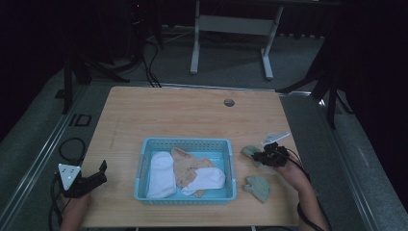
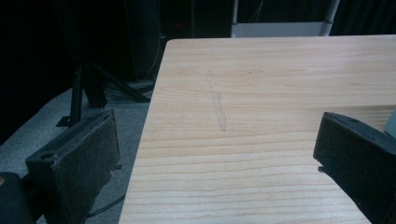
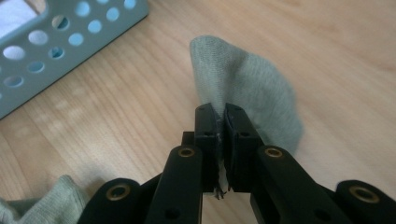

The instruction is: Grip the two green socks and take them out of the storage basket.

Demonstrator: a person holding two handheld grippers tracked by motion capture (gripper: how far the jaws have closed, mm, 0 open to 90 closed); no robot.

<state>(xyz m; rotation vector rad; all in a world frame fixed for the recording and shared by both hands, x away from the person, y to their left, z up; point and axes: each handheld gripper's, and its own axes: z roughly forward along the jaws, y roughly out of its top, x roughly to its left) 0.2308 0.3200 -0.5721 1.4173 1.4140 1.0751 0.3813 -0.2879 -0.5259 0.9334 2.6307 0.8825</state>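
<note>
My right gripper (image 3: 220, 111) is shut on a grey-green sock (image 3: 252, 84), pinching its edge between the jaws just above the table; the sock's far end rests on the wood. In the high view that gripper (image 1: 268, 155) and sock (image 1: 249, 151) are right of the basket. A second grey-green sock (image 1: 257, 186) lies nearer the front edge, its tip visible in the right gripper view (image 3: 42, 205). My left gripper (image 1: 98, 174) stands open at the table's front left corner, its pads (image 2: 93, 154) wide apart over bare wood.
A light blue perforated basket (image 1: 186, 143) at the table's middle holds two white socks (image 1: 161, 174) and a tan one (image 1: 187, 166). Its wall (image 3: 56, 42) is close to the held sock. A round hole (image 1: 229, 102) is in the tabletop at the back.
</note>
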